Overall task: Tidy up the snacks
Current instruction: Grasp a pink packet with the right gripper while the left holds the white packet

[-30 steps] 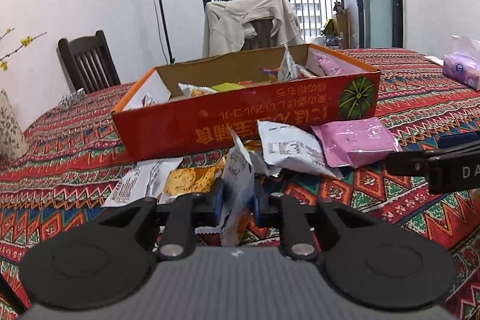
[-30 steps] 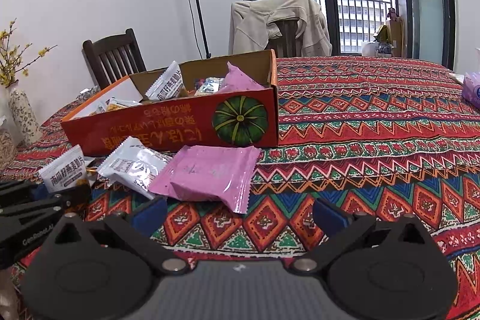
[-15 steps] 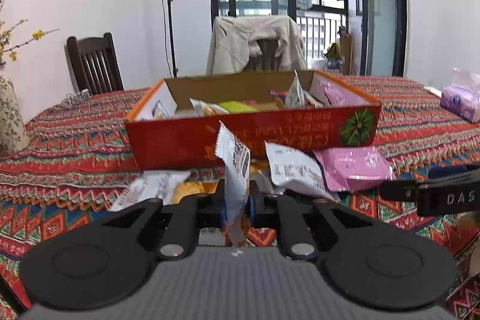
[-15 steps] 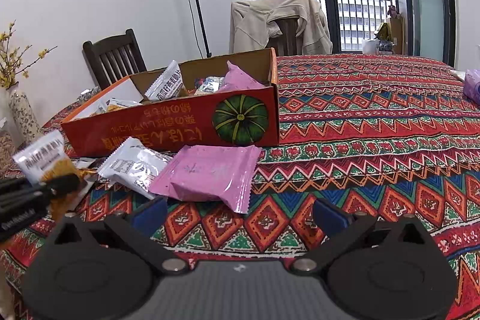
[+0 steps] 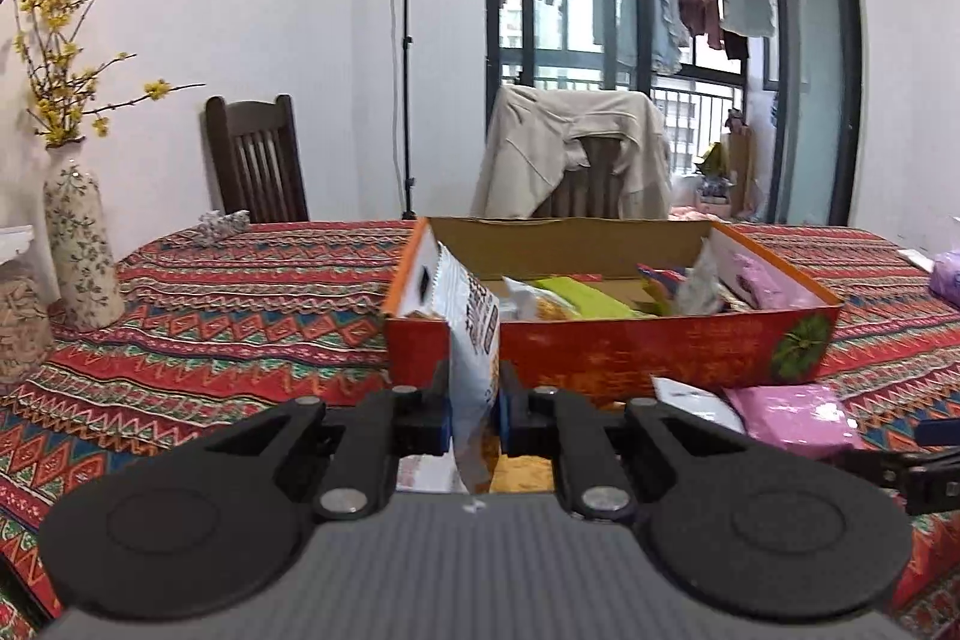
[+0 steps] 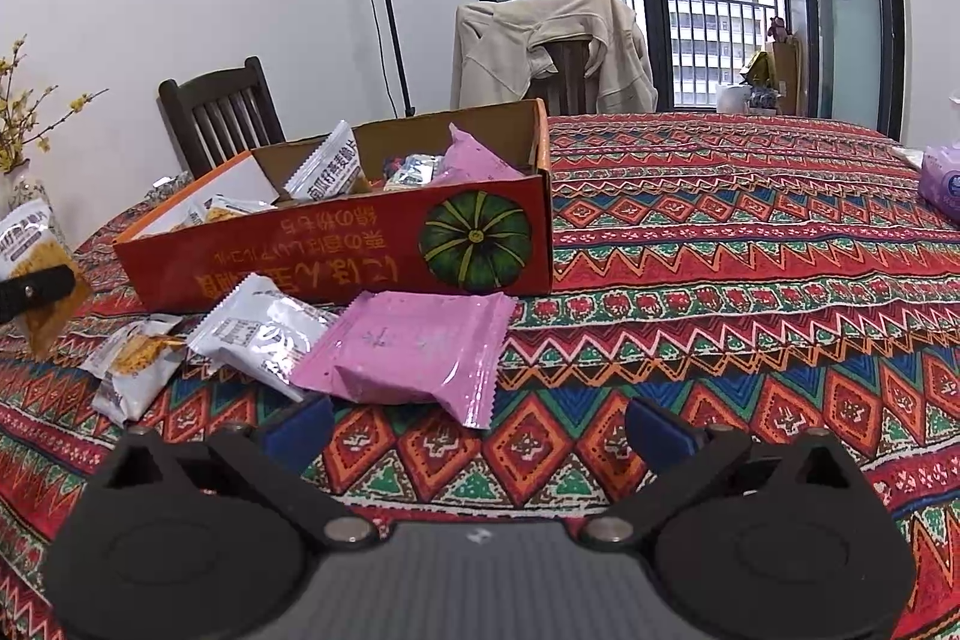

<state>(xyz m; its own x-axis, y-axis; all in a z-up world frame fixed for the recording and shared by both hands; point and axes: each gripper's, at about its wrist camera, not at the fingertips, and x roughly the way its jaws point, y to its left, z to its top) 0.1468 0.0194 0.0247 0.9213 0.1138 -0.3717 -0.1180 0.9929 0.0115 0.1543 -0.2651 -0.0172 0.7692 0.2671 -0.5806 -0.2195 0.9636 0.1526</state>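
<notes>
My left gripper (image 5: 474, 409) is shut on a white and orange snack packet (image 5: 474, 334) and holds it upright, lifted above the table in front of the red cardboard box (image 5: 660, 352). The box holds several snacks. The held packet also shows at the left edge of the right wrist view (image 6: 27, 244). My right gripper (image 6: 477, 427) is open and empty, low over the table just short of a pink packet (image 6: 414, 346). A white packet (image 6: 264, 331) and a small orange and white packet (image 6: 132, 358) lie beside it in front of the box (image 6: 336, 250).
A patterned red tablecloth (image 6: 720, 280) covers the table. A flowered vase (image 5: 81, 250) stands at the left. A purple tissue pack (image 6: 942, 178) lies at the far right. Two chairs (image 5: 255, 160) stand behind the table, one draped with a beige jacket (image 5: 570, 142).
My left gripper has lifted the white and orange packet off the table and risen toward the box's left end. My right gripper has stayed open and nearly still.
</notes>
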